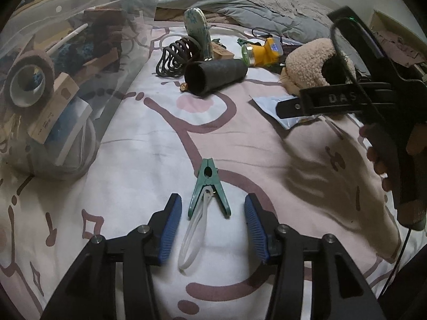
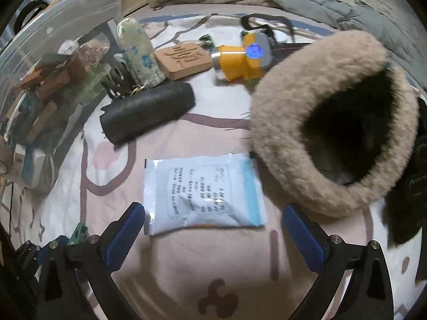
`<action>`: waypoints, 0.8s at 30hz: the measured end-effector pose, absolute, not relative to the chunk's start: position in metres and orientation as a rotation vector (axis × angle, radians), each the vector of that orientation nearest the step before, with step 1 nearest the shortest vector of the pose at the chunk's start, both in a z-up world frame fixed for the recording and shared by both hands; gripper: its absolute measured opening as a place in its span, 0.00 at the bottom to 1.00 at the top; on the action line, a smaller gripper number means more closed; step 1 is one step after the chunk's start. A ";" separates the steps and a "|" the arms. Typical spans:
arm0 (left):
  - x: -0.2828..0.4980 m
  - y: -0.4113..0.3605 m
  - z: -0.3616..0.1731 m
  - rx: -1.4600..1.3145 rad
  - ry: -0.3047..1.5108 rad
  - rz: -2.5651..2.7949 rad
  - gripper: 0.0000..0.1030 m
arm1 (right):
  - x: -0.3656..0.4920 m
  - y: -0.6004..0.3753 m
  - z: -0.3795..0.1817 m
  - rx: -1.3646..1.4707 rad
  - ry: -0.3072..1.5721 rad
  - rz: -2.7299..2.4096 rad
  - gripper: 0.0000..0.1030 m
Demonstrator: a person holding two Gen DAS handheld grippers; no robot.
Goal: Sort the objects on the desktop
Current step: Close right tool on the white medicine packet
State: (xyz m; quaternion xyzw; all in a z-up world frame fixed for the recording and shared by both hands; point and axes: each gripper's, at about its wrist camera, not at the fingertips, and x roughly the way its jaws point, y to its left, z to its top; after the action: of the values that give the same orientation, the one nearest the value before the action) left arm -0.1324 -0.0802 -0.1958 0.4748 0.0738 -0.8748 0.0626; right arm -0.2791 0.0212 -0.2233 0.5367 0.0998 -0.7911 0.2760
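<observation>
My left gripper [image 1: 213, 210] is open, low over the patterned sheet. A green clothes peg [image 1: 208, 186] with a clear plastic loop [image 1: 193, 237] lies between its blue pads, untouched. My right gripper [image 2: 213, 221] is open, just short of a white and blue sachet [image 2: 202, 190], which lies on the sheet between the fingertips. The right gripper's body also shows in the left wrist view [image 1: 373, 90], held by a hand. A clear plastic bin [image 1: 53, 85] with sorted items stands at the left; it also shows in the right wrist view [image 2: 48, 85].
On the sheet lie a black tube [image 1: 216, 76] [image 2: 146, 112], a yellow flashlight [image 1: 263, 50] [image 2: 240, 58], a fuzzy beige slipper [image 1: 312, 64] [image 2: 328, 122], a coiled black holder [image 1: 174, 57], a floral case [image 1: 198, 30] [image 2: 140, 53] and a wooden tag [image 2: 184, 58]. A grey blanket [image 1: 240, 5] bounds the far side.
</observation>
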 end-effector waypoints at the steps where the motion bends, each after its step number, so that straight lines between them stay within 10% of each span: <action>1: -0.133 -0.081 -0.196 1.439 0.226 -2.642 0.48 | -0.280 0.017 -0.225 1.436 0.299 -2.127 1.00; 19: -0.132 -0.094 -0.198 1.426 0.319 -2.619 0.30 | -0.275 -0.001 -0.233 1.378 0.470 -2.166 0.99; 24: -0.131 -0.095 -0.196 1.421 0.336 -2.625 0.30 | -0.269 -0.001 -0.222 1.326 0.463 -2.129 0.73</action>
State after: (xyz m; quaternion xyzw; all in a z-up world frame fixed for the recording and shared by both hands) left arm -0.1308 -0.0945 -0.1959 0.4719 0.1115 -0.8719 0.0689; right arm -0.2689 -0.0012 -0.2218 0.4974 0.1738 -0.7984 0.2914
